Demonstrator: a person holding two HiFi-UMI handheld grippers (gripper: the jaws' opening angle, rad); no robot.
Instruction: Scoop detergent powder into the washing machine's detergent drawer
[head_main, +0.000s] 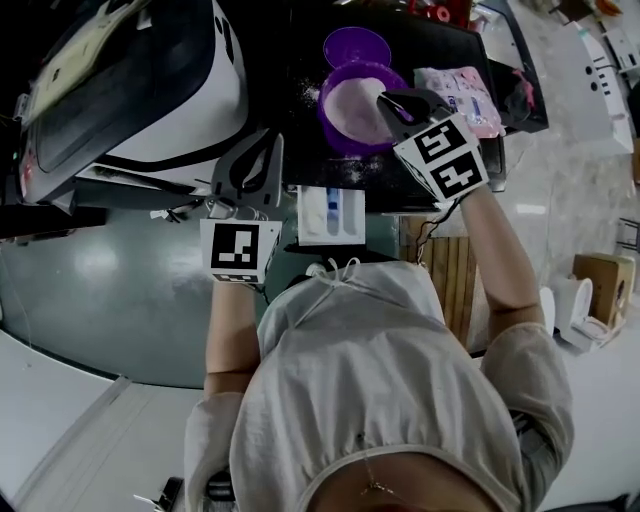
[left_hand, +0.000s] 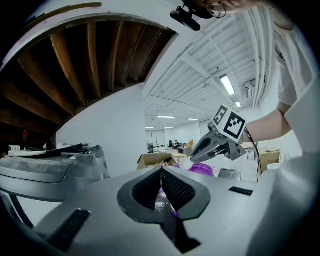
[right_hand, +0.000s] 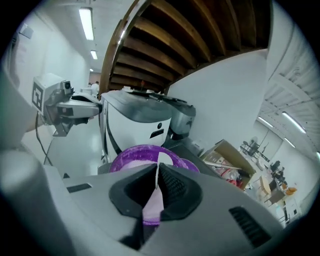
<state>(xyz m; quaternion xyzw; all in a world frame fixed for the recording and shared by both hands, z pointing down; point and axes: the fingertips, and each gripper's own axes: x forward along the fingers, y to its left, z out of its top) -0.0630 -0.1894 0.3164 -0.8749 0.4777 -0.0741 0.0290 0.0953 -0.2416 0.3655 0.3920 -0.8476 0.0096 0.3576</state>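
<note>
A purple tub (head_main: 345, 130) of white detergent powder stands open on the black top, its rim also filling the right gripper view (right_hand: 131, 154). My right gripper (head_main: 387, 99) hangs over the tub, shut on a thin white scoop (right_hand: 158, 165). The scoop's round bowl (left_hand: 184, 163) shows at the right gripper's tips (left_hand: 196, 152) in the left gripper view. The white detergent drawer (head_main: 332, 215) is pulled out below the tub, toward me. My left gripper (head_main: 271, 140) is shut on nothing, left of the drawer, its closed tips (left_hand: 161, 171) aimed toward the tub (left_hand: 206, 170).
The tub's purple lid (head_main: 357, 45) lies behind it. A pink packet (head_main: 462, 95) rests at the right of the black top. A white and black appliance (head_main: 150, 90) fills the left. Spilled powder speckles the top near the tub. Pale floor lies to the right.
</note>
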